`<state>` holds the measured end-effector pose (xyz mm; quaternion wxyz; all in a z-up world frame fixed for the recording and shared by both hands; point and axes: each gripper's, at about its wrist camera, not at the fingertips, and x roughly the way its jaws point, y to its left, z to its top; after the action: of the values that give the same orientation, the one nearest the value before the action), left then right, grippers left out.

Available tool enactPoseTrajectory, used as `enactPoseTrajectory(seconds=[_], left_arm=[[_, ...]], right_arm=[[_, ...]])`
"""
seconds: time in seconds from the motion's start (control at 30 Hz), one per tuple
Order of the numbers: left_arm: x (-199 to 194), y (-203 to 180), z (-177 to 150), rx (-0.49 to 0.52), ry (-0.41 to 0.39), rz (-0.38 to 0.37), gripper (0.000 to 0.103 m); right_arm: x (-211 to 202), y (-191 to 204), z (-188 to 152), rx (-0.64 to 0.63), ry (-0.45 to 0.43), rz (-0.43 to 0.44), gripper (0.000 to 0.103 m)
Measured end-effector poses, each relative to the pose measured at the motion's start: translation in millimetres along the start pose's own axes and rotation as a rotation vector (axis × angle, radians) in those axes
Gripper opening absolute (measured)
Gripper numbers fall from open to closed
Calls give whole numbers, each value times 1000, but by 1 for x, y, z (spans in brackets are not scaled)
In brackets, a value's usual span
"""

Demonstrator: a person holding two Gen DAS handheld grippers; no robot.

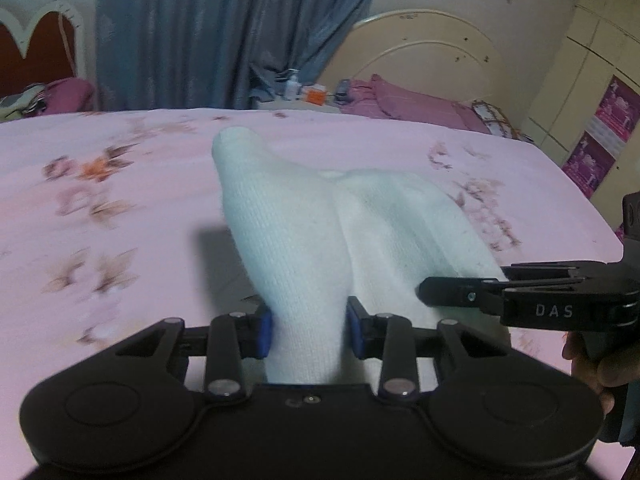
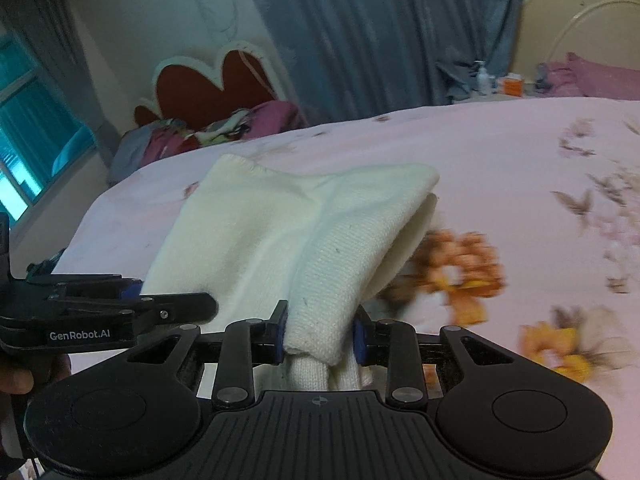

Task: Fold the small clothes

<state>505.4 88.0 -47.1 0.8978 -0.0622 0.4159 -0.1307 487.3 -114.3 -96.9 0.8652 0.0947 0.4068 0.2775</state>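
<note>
White knitted garment [image 1: 304, 216] hangs bunched, lifted above the pink bedsheet [image 1: 120, 240].

Pink floral bedsheet [image 1: 120, 184], blue curtain [image 1: 192, 32], cream headboard [image 1: 420, 48].

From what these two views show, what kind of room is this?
Most likely a bedroom: a bed with a pink floral sheet, a cream headboard behind a second bed, and blue curtains.
</note>
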Motion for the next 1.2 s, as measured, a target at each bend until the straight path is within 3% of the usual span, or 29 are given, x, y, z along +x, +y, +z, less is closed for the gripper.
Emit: enactPoseTrajectory(seconds=[0.2,0.43,0.57,0.67,0.8,0.93,1.07,1.17,1.2], left_arm=[[-15,44,-11,-3,14,27,35],[-11,88,-17,-59,34,-18,35],[3,100,-20,-67,59,-49,35],[23,111,-30,-100,100,-63,42],[30,127,-40,-166,85,-108,51],[20,132,-35,-157,100,-107,56],[-12,137,-19,-99,-10,-32,53],[-7,136,3,-57,-51,-39,47],[-1,133,10,-42,-48,-46,41]], right_arm=[[36,41,-6,0,21,21,30],[72,65,-9,5,11,-12,30],[81,61,-14,29,27,-34,30],[95,48,-23,52,74,-65,30],[102,28,-32,143,73,-32,31],[97,27,-27,133,95,-15,35],[69,29,-6,77,14,-87,43],[72,40,16,-4,-25,-118,42],[79,45,21,-32,-19,-128,41]])
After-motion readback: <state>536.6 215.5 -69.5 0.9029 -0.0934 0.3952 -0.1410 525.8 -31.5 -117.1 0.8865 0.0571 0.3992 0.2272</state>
